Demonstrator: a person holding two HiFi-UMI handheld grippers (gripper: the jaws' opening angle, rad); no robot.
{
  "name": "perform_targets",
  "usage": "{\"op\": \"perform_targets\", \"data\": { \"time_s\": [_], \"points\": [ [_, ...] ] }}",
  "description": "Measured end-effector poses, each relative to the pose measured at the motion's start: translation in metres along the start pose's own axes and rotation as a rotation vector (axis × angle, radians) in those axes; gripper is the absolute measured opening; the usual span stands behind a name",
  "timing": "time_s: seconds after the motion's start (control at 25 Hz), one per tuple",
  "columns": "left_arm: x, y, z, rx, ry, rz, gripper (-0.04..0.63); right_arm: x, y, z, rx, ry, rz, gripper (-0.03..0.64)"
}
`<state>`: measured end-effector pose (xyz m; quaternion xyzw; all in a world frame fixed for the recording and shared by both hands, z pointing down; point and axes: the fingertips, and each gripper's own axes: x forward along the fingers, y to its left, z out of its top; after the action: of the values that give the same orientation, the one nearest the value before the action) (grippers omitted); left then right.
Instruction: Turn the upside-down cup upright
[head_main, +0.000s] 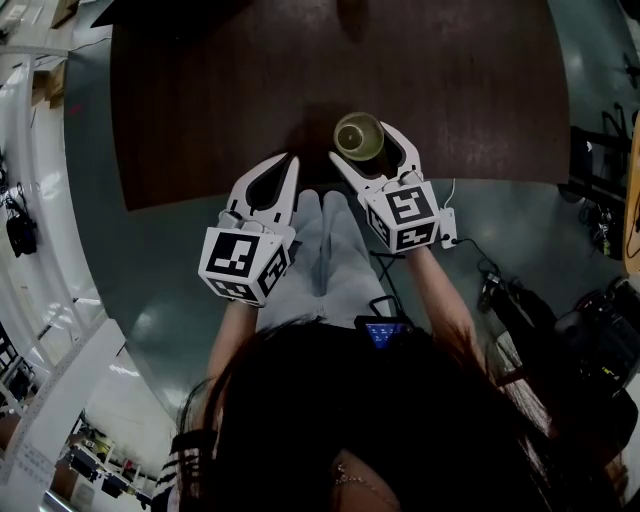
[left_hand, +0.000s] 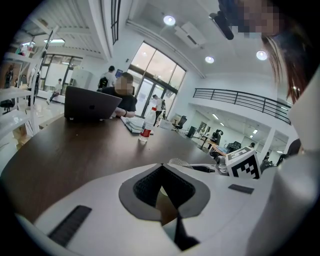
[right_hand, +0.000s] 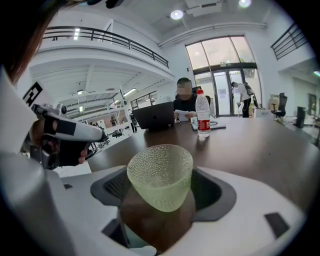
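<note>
The cup (right_hand: 161, 182) is mouth up at the near edge of the tabletop (head_main: 200, 100), pinched in the right tool (head_main: 365, 145); the left tool (head_main: 283, 165), pressed together and empty, hangs over that same edge. The turning looks done; what remains, I judge, is seating the base flat and easing the grip off without tipping it.

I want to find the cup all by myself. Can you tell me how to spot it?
Find the big dark brown table, then its near edge by the person. Between the jaws of the right gripper sits the cup, mouth up. It is pale green bumpy glass, unlike the clear, red-labelled water bottle far behind.
</note>
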<state>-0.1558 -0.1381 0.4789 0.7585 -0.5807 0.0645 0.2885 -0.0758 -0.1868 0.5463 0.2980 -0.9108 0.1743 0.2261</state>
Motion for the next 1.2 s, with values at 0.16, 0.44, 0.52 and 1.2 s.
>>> {"op": "perform_targets", "data": {
  "time_s": [0.16,0.44,0.52,1.2],
  "points": [
    [-0.004,-0.004,0.005,0.011,-0.01,-0.014,0.003,-0.008,0.004,0.013,0.021,-0.028,0.008,0.371],
    [-0.014,-0.019,0.017,0.038,-0.038,-0.032,0.003,-0.031,0.007,0.039,0.116,-0.096,0.042,0.373],
    [-0.018,-0.023,0.021,0.045,-0.047,-0.034,0.003,-0.038,0.008,0.045,0.161,-0.118,0.057,0.371],
    [-0.037,-0.047,0.048,0.096,-0.103,-0.067,0.003,-0.083,0.014,0.085,0.464,-0.32,0.203,0.371]
  ]
}}
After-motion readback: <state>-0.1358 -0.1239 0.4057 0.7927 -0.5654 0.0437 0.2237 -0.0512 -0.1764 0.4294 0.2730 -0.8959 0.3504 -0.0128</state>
